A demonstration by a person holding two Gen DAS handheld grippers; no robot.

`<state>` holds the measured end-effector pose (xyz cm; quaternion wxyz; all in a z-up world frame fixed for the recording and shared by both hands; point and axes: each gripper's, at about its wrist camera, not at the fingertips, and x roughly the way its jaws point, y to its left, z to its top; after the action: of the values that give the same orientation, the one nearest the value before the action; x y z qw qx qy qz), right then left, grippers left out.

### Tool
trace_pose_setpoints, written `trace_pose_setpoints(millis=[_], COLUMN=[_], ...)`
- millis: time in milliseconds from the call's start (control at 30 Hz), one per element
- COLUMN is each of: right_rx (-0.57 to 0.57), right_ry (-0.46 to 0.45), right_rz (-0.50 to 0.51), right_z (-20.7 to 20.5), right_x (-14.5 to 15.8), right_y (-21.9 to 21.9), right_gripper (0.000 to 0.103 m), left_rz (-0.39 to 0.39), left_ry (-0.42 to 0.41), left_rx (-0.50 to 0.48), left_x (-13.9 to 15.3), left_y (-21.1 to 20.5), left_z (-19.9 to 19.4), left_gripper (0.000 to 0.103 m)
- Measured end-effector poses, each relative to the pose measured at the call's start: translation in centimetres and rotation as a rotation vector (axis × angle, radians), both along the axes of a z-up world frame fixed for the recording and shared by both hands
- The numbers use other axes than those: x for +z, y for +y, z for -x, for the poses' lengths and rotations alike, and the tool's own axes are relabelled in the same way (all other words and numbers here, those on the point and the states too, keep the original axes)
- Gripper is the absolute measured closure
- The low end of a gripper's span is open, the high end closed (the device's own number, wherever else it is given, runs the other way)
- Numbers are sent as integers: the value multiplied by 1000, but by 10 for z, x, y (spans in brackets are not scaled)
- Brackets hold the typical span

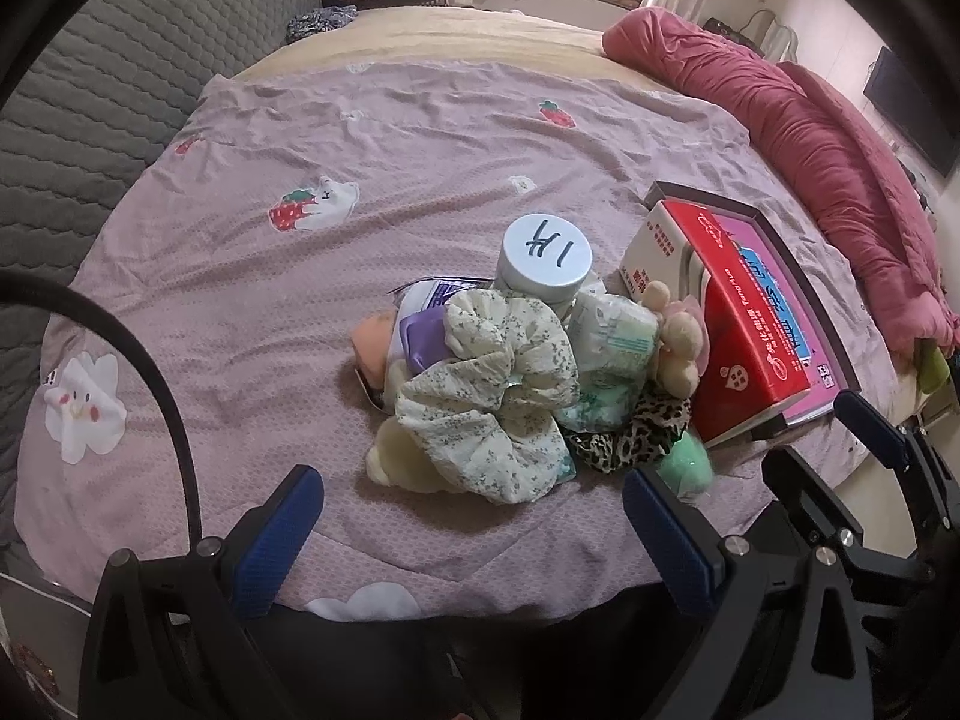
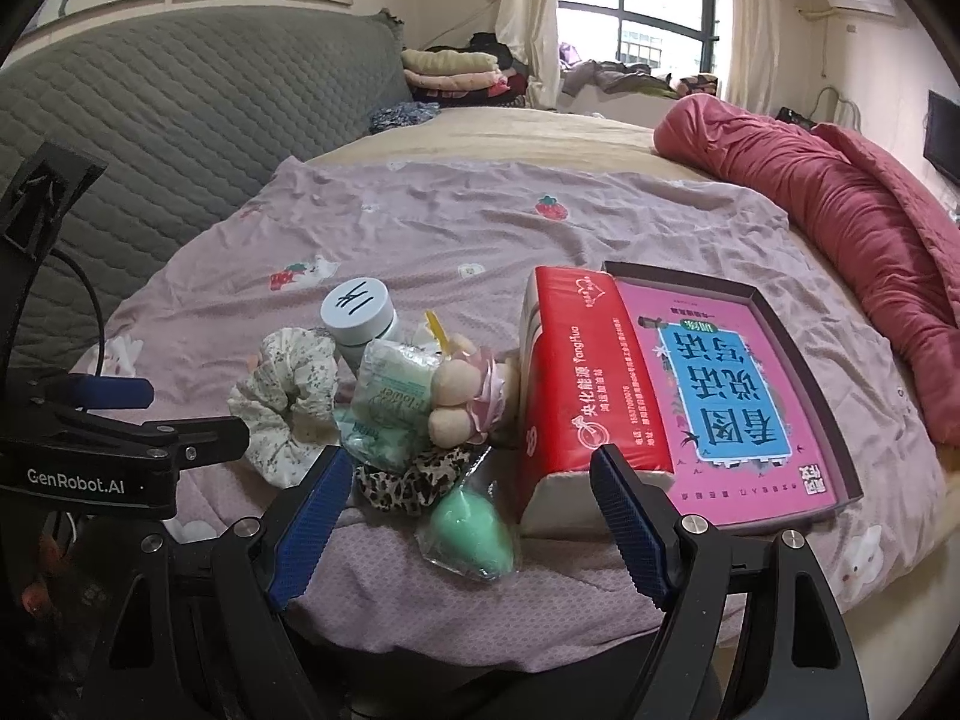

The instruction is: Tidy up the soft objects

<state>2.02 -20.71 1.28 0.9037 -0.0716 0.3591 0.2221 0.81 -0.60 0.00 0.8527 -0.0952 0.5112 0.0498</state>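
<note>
Left of the red tissue pack (image 2: pixel 570 384), two scrunchies, one crinkled floral scrunchie (image 1: pixel 498 396) and one leopard-print scrunchie (image 2: pixel 414 477), lie heaped; the left gripper (image 1: pixel 474 516) and the right gripper (image 2: pixel 474 516) both gape empty.

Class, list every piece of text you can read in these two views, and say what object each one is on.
"GenRobot.AI": left gripper body, seen from the right wrist.
"YangHuo", "央化能源": red tissue pack; its smaller print is unreadable.
"看图说话": upside down, blue panel in the pink box.
Handwritten mark, perhaps "1片": white jar lid.
"flower": green wrapped packet; the rest is blurred.
</note>
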Motion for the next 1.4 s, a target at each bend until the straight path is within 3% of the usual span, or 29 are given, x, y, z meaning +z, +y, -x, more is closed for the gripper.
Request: trace_pose_setpoints(millis=[833, 1267, 1400], right_rx=[0, 24, 31], right_ry=[5, -8, -14], right_rz=[2, 24, 45], right_z=[-2, -9, -19], right_x=[-2, -4, -6], right_y=[-1, 9, 16], right_gripper=[20, 20, 20], left_rz=[10, 124, 117], left_ry=[6, 54, 58], left_rx=[1, 43, 42], left_x=[-5, -26, -28], left_y=[3, 34, 36], left_z=[-1, -15, -28], left_gripper=[2, 2, 11])
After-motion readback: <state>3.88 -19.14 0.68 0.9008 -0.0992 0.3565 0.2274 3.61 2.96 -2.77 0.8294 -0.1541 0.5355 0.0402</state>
